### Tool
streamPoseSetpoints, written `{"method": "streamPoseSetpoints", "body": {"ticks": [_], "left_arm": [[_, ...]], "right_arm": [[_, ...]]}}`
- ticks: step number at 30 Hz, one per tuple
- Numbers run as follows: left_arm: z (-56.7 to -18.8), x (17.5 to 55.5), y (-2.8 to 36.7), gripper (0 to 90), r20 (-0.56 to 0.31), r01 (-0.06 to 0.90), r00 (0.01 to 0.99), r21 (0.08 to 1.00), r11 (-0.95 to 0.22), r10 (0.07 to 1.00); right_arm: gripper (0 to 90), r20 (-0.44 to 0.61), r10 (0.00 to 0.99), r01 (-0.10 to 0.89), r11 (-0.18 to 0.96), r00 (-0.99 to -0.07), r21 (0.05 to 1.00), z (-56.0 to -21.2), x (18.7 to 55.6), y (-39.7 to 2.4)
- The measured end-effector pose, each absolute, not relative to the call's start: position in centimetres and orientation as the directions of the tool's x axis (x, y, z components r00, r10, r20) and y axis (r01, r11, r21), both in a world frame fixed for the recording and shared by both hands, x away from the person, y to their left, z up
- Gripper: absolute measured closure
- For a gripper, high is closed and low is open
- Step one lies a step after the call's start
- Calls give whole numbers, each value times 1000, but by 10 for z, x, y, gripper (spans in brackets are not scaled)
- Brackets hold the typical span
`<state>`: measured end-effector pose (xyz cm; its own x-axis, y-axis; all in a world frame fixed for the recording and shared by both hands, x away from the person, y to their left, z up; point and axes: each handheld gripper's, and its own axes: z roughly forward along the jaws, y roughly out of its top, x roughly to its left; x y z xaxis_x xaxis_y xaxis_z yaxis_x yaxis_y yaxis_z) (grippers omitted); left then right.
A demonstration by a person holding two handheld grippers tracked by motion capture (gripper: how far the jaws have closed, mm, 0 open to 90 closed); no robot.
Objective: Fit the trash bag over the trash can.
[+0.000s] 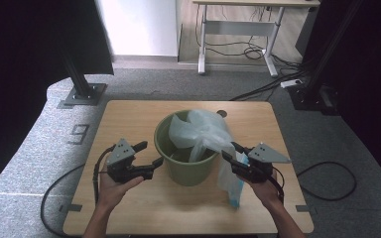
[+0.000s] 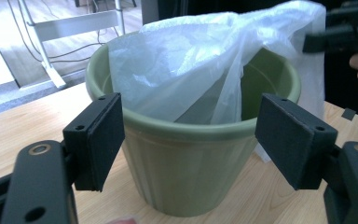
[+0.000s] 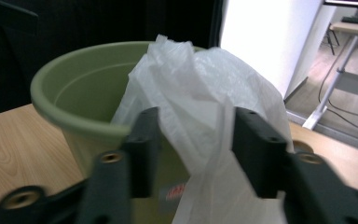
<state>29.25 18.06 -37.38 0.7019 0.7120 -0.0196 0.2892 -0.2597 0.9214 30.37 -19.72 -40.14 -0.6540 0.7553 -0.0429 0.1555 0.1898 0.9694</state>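
High view: we see a round olive-green plastic bucket (image 1: 187,151) at the middle of the pale wooden tabletop (image 1: 129,116), with a thin translucent white plastic bag (image 1: 204,130) half in it and spilling over its right rim down to the table. Our left gripper (image 1: 148,154) hovers just left of the bucket, jaws apart, holding nothing. Our right gripper (image 1: 231,152) is at the right rim, against the bag.

Left gripper view: the jaws stand wide on either side of the bucket (image 2: 186,163), not touching it. The bag (image 2: 200,70) bunches over the far rim.

Right gripper view: the bag (image 3: 200,107) runs between the jaws, which are apart with a gap either side; we cannot tell whether any film is pinched.

Judgement: we seem to be lining the bucket. Best to take one layer of the bag's mouth per gripper, spread it, and fold it over the rim without tipping the bucket.

Surroundings: grey carpet (image 1: 34,148), a white-legged desk (image 1: 238,34) at the far side with loose cables (image 1: 273,84), black curtains at both sides.
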Motion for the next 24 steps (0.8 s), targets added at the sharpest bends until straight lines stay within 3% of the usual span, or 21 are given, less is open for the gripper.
{"method": "streamPoseSetpoints", "body": {"ticks": [7, 12, 14, 17, 19, 21, 24], "left_arm": [[-375, 295, 176, 237, -23, 292, 703, 921, -259, 711], [-374, 297, 173, 238, -22, 293, 703, 920, -261, 711], [-374, 297, 172, 238, -19, 293, 703, 919, -265, 711], [-373, 298, 172, 238, -18, 293, 705, 918, -268, 709], [-373, 299, 172, 240, -27, 299, 706, 917, -263, 707], [-373, 301, 171, 245, -37, 304, 706, 918, -255, 707], [-372, 305, 167, 249, -40, 305, 707, 918, -254, 706]], "right_arm": [[336, -7, 797, 225, 179, -603, 958, -433, 297, -205], [349, 48, 823, 280, 138, -566, 950, -452, 307, -198], [443, 49, 836, 296, 138, -546, 945, -458, 311, -194], [710, 40, 828, 289, 150, -560, 946, -464, 316, -192], [825, 10, 843, 270, 161, -538, 949, -462, 317, -194], [878, -21, 855, 235, 166, -517, 958, -454, 318, -201], [883, -53, 853, 205, 184, -520, 961, -438, 318, -206]]}}
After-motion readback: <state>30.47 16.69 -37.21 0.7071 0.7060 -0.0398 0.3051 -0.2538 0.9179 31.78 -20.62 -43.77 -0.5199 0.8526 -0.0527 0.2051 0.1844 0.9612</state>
